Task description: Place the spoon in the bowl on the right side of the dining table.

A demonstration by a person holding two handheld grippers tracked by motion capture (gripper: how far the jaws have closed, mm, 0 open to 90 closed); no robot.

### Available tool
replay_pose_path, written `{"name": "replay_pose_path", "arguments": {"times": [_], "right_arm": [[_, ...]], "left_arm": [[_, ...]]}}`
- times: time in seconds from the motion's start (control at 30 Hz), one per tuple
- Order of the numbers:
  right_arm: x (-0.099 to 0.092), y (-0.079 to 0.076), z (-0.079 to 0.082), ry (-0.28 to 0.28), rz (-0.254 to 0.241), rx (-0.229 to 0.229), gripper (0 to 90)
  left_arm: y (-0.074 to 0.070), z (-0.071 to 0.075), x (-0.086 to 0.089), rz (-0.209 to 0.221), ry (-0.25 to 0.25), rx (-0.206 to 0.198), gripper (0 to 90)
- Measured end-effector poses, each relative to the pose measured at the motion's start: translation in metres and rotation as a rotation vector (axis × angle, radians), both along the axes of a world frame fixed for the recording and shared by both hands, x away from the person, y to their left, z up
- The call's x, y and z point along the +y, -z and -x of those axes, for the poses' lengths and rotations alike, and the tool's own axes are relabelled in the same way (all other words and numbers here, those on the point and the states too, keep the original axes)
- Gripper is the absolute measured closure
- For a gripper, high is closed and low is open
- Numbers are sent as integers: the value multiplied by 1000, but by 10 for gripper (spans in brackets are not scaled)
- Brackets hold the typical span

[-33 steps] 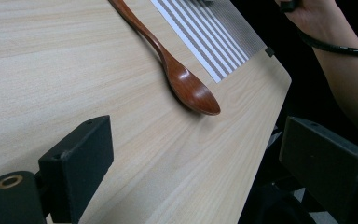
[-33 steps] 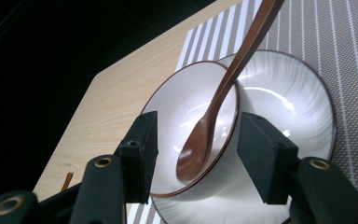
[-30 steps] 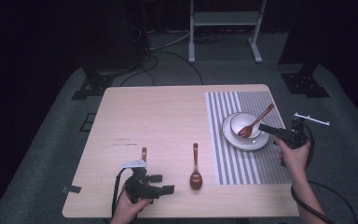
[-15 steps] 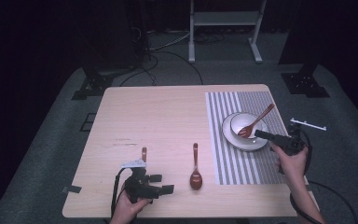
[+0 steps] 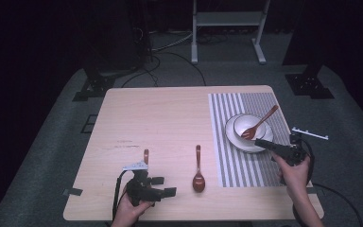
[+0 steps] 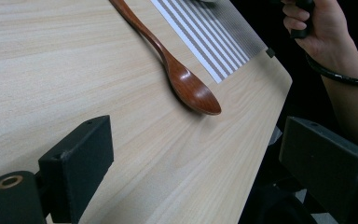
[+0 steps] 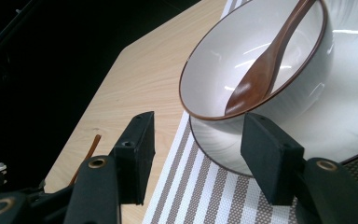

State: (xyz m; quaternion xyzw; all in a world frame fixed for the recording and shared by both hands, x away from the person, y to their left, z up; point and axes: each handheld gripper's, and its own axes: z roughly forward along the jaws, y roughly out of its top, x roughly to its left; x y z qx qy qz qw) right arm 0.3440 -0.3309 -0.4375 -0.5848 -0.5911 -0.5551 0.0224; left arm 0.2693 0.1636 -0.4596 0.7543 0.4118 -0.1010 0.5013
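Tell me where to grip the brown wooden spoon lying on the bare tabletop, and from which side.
Grip the brown wooden spoon mid-handle, coming from above with jaws across it. It lies flat, handle pointing away from the person, so the slim straight handle suits a pinch better than the wide bowl end.

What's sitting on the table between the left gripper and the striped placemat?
One wooden spoon lies on bare tabletop between the left gripper and the striped placemat, bowl end toward the person. It shows in the high view and the left gripper view.

The right gripper [image 5: 264, 143] (jaws apart) has drawn back from the bowl [image 5: 252, 126].
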Motion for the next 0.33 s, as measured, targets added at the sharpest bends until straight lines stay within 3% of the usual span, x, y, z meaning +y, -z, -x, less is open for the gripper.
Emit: {"name": "replay_pose_path", "arguments": {"times": [0.33], "right_arm": [[8, 7, 12, -20, -21, -16, 414]], "left_arm": [[-1, 0, 0, 1, 3, -5, 87]]}}
